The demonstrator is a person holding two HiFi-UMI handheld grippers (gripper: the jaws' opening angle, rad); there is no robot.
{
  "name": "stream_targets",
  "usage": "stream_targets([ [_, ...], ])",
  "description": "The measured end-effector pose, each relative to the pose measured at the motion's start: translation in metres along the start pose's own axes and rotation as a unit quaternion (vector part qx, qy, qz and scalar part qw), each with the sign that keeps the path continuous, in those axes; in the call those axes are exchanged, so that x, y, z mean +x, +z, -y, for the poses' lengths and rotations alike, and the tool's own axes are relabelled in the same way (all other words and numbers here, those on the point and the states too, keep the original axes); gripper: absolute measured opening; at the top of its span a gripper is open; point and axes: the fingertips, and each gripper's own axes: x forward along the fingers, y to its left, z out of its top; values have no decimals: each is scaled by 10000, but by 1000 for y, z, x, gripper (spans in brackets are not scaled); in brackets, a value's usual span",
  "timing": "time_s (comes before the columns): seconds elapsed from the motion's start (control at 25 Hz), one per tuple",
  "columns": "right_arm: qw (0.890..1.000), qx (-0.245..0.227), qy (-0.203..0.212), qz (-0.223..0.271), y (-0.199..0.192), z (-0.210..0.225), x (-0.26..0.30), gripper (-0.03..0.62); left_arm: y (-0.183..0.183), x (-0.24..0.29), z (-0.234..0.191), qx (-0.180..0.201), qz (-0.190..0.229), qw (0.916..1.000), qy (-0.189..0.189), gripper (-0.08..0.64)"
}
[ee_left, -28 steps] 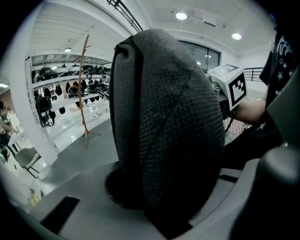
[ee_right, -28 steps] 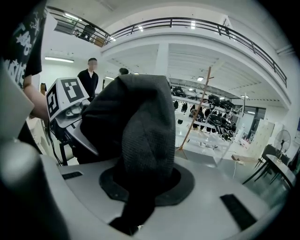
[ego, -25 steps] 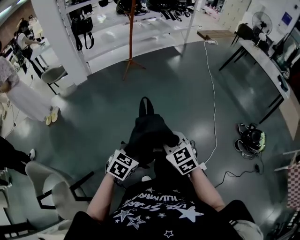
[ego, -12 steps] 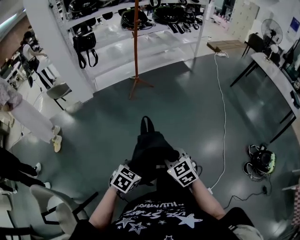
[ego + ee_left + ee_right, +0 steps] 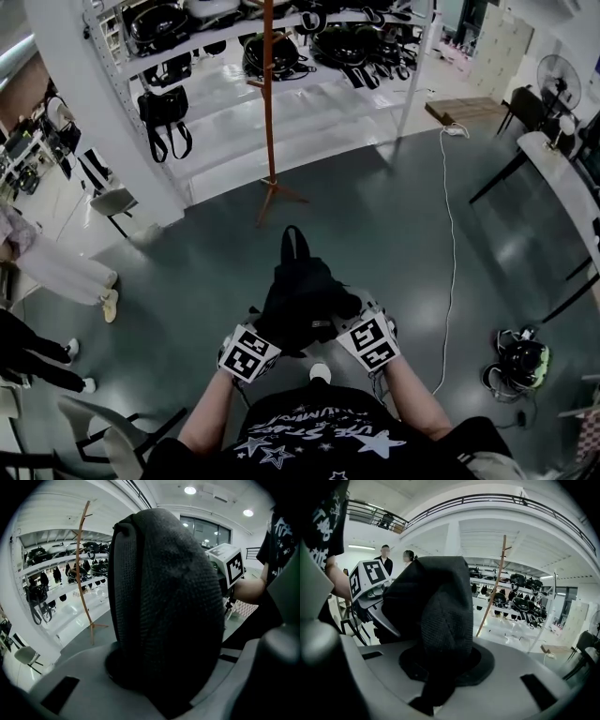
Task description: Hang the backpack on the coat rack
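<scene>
A black backpack [image 5: 302,292] is carried in front of the person, its top loop [image 5: 293,242] pointing toward the coat rack. My left gripper [image 5: 270,326] is shut on its left side and my right gripper [image 5: 349,319] is shut on its right side. The fingertips are hidden under the fabric. In the left gripper view the backpack [image 5: 168,602] fills the middle, clamped between the grey jaws. In the right gripper view a dark fold of the backpack [image 5: 440,620] is pinched the same way. The orange-brown coat rack [image 5: 269,103] stands ahead on its tripod foot, also visible as the coat rack [image 5: 84,573] and the coat rack [image 5: 494,585].
White shelves [image 5: 309,98] with black bags stand behind the rack, beside a white pillar [image 5: 103,112]. A white cable [image 5: 452,234] runs across the floor at right, near a dark desk [image 5: 562,187] and a bag [image 5: 518,361]. People [image 5: 52,267] and chairs [image 5: 112,202] are at left.
The whole view has moved forward: the coat rack and the shelves are nearer than before. Both grippers keep the same hold on the backpack.
</scene>
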Motion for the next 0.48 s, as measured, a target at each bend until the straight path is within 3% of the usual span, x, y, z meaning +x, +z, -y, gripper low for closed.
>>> stream_targets([
  [0.32, 9996, -215, -21, 170, 31, 60, 33, 77, 50, 23, -44, -22, 33, 9998, 209, 86],
  [0.48, 9997, -124, -65, 182, 38, 80, 53, 77, 66, 30, -70, 181, -78, 9994, 271, 86],
])
